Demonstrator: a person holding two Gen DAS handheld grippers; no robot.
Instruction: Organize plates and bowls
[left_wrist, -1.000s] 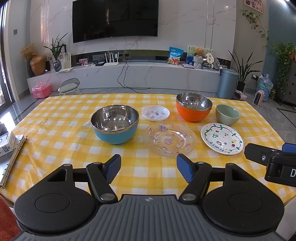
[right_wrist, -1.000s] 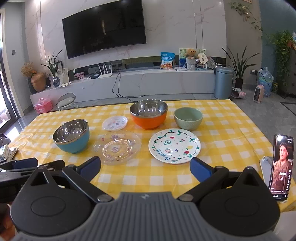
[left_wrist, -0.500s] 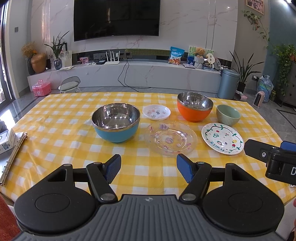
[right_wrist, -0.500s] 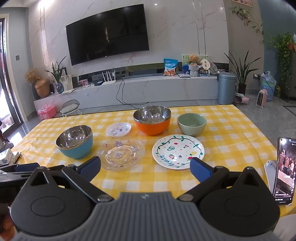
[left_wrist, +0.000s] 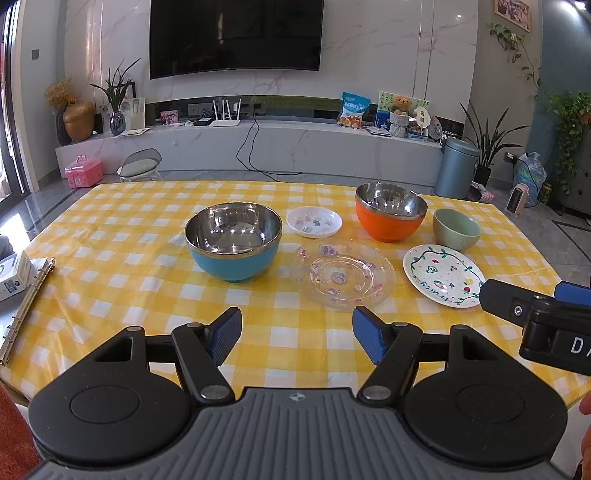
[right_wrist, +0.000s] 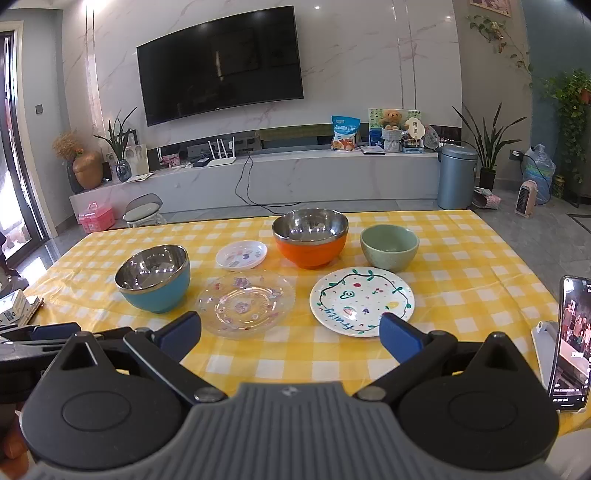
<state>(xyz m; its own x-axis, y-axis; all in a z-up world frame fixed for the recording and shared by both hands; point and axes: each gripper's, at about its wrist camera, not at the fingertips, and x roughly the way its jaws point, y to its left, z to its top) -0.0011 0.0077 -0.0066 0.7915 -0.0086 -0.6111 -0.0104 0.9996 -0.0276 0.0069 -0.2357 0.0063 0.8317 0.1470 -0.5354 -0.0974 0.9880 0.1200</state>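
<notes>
Table (left_wrist: 110, 258): yellow checked cloth, bowls and plates spread out
Left gripper (left_wrist: 297, 334): fingers wide, empty
Right gripper (right_wrist: 290, 332): fingers wide, empty

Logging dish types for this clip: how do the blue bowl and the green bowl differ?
The blue bowl is larger, with a shiny steel lining; the green bowl is smaller, matte green inside and out. Blue stands at the left end, green at the right. Both are upright and empty.
</notes>
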